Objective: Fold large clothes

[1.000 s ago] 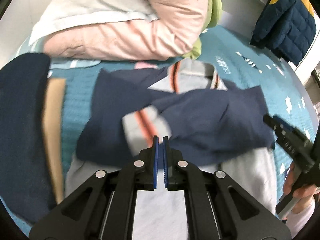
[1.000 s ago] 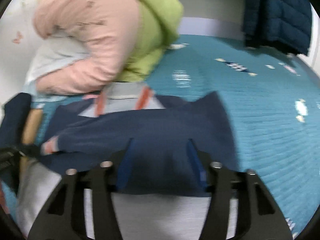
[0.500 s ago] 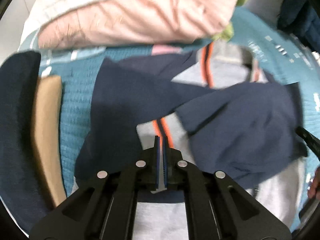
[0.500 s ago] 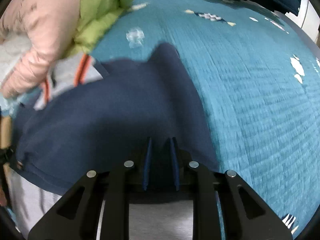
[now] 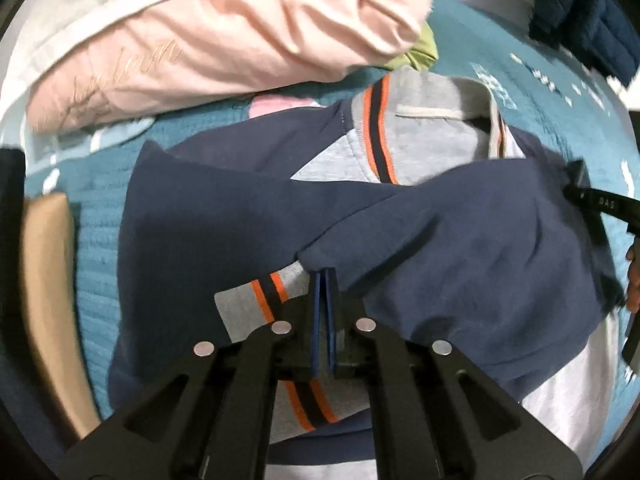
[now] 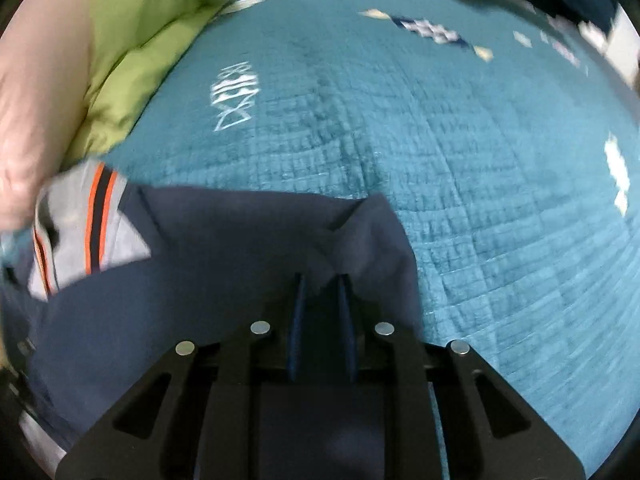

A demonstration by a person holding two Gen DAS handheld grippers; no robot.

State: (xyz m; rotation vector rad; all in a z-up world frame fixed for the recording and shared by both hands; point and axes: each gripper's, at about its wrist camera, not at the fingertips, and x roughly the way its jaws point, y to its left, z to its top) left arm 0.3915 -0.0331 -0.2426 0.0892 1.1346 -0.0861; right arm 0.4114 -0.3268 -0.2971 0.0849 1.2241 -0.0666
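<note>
**Sweater gripped at both sides, collar lying ahead**

The navy sweater [image 5: 248, 220] lies spread on the teal bedspread [image 6: 460, 160], its grey collar [image 5: 432, 140] farthest from both grippers. The left gripper [image 5: 325, 276] is pinched tight at the striped cuff [image 5: 256, 300]. The right gripper [image 6: 322, 280], its jaws just closing, clamps the sweater's opposite edge. The long axis runs away from both hands.

Right wrist view motion-blurred; pink garment [image 6: 24, 120] cut off at left edge.

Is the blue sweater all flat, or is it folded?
Partly folded. The sweater has both blue sleeves laid across its front, one cuff showing.
</note>
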